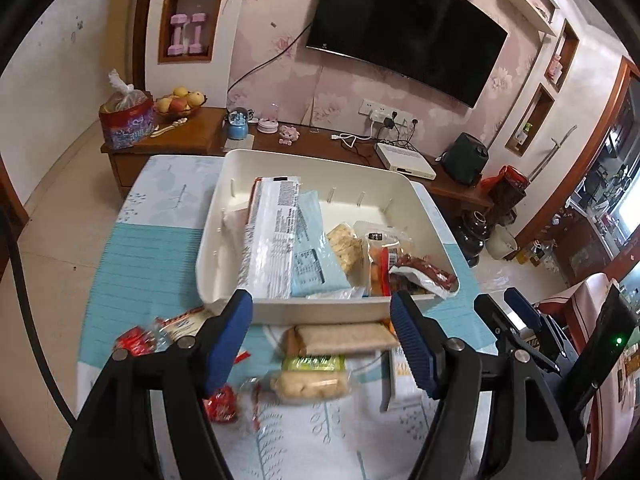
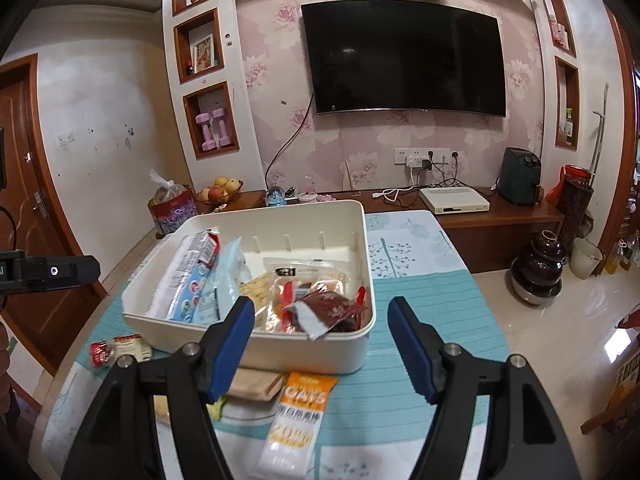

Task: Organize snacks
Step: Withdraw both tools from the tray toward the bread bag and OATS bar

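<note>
A cream plastic bin [image 1: 224, 208] [image 2: 344, 354] stands on the table and holds several snack packs: a long silver pack [image 1: 272, 236], a light blue pack [image 1: 314, 256], crackers [image 1: 344, 246] and a dark red pouch [image 2: 332, 310]. In front of the bin lie a brown wafer pack [image 1: 344, 338], a green-labelled biscuit pack [image 1: 310, 380], red-wrapped candies [image 1: 222, 402] and an orange-white oats bar [image 2: 294, 420]. My left gripper [image 1: 322, 340] is open and empty above the loose snacks. My right gripper [image 2: 320, 350] is open and empty before the bin's near wall; it also shows in the left wrist view [image 1: 516, 320].
The table has a teal and white cloth [image 2: 420, 308]. Behind it a wooden TV console [image 2: 500, 210] carries a fruit bowl [image 1: 180, 104], a red bag [image 1: 128, 122] and a white set-top box [image 2: 454, 200]. A dark pot [image 2: 538, 272] stands on the floor at right.
</note>
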Tool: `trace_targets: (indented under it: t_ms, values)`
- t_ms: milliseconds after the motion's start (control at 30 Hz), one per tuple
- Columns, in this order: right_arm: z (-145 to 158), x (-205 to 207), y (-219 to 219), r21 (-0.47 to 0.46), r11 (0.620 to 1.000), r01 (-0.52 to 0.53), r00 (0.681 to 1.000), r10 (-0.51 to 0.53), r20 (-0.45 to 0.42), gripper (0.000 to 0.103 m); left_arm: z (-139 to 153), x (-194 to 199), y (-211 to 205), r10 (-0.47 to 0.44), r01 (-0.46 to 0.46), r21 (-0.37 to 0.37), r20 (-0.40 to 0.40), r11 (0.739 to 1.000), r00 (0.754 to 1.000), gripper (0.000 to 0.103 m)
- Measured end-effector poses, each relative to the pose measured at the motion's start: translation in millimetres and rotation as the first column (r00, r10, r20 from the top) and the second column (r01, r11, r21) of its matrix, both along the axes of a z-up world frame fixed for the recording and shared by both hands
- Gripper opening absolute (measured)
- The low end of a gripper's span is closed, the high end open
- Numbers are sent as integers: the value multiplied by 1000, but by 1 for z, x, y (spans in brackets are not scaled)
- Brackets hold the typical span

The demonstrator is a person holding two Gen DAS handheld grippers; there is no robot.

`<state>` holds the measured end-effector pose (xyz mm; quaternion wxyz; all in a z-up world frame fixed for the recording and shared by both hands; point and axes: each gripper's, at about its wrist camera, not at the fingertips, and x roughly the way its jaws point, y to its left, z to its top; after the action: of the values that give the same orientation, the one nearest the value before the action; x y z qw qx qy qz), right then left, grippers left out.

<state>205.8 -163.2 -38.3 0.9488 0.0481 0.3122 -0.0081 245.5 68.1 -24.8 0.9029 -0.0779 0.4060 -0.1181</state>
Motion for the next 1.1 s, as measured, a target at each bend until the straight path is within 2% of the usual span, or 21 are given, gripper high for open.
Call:
trace_targets:
  t_ms: [233,433,700,767,933,1100]
  values:
    - [7,-17,9,50,999,-16,1000,17,-19,70,11,-34,19,26,-26,10,5,1000,1000,71]
    - [4,-27,17,86,996,-23,998,27,-51,70,7,-53,27,19,-19,-4,-7,1000,1000,71]
    - [-14,-38,23,161,986,-37,991,58,-124,70,-20,-65,24,-24,22,-36,-64,999,998,72]
    - [-20,-39,24,179,983,-36,988,62,-144,70,-30,-65,21,-33,30,-41,-90,999,995,78]
    - [-41,-41,25,186,982,-28,976,67,-205,70,-52,-61,11,-56,52,-29,-155,998,986,79]
    - [-58,-39,22,194,981,-15,965,65,-253,70,-69,-54,3,-65,65,-7,-198,998,978,91]
